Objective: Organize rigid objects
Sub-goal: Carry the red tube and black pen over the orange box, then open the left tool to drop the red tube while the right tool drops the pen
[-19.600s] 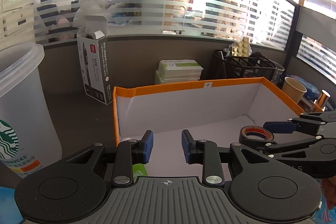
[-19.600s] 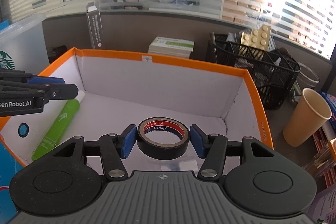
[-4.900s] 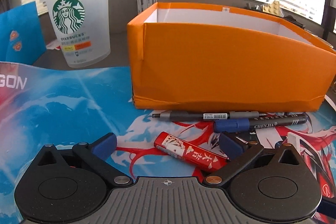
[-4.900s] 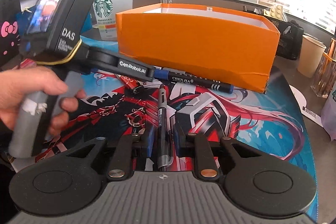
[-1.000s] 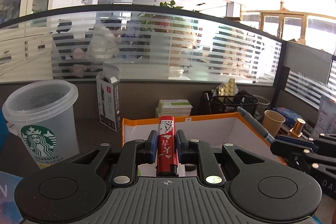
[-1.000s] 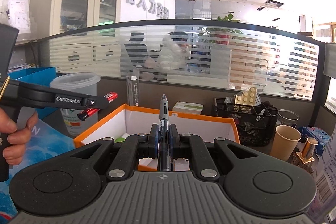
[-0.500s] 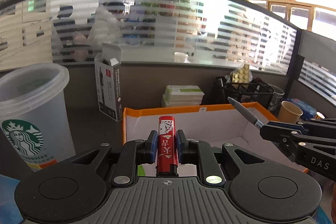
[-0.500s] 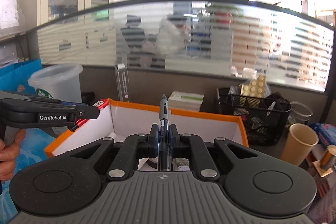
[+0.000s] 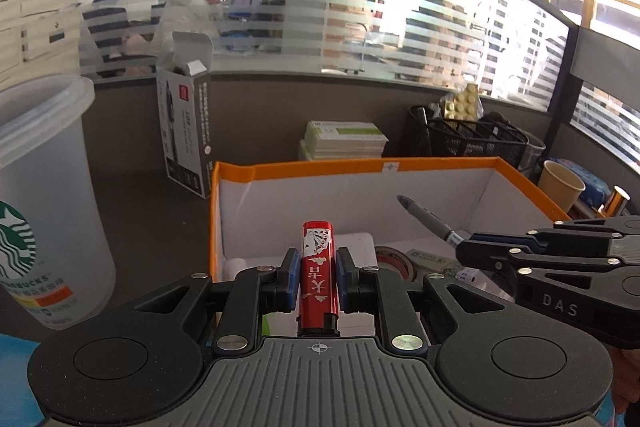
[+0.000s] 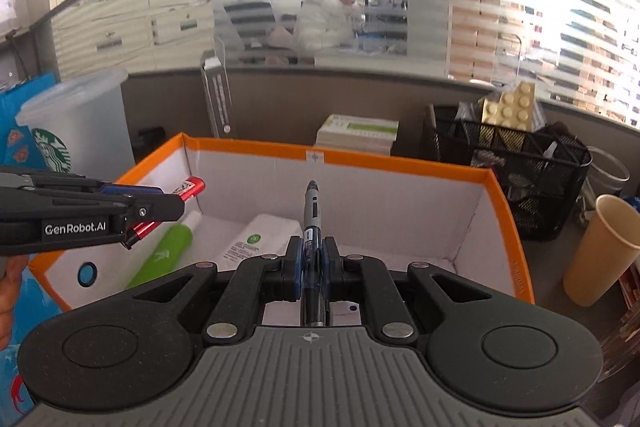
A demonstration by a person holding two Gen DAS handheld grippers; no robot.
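Red lighter [image 9: 318, 277], GenRobot.AI tongs [image 10: 154, 209], Starbucks cup [image 9: 38, 203]

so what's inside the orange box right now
Inside the orange box: a green tube, a white packet and a roll of tape. The tongs hide the floor nearest the cameras.

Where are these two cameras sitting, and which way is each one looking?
Left wrist view: sits on the left gripper, looks forward along its fingers clamped on a red lighter, over the orange box; the right gripper shows at right.
Right wrist view: sits on the right gripper, which clamps a pen, facing the same box; the left gripper and part of a hand show at left.
Shared: box, both grippers, lighter, pen, Starbucks cup, black mesh basket.
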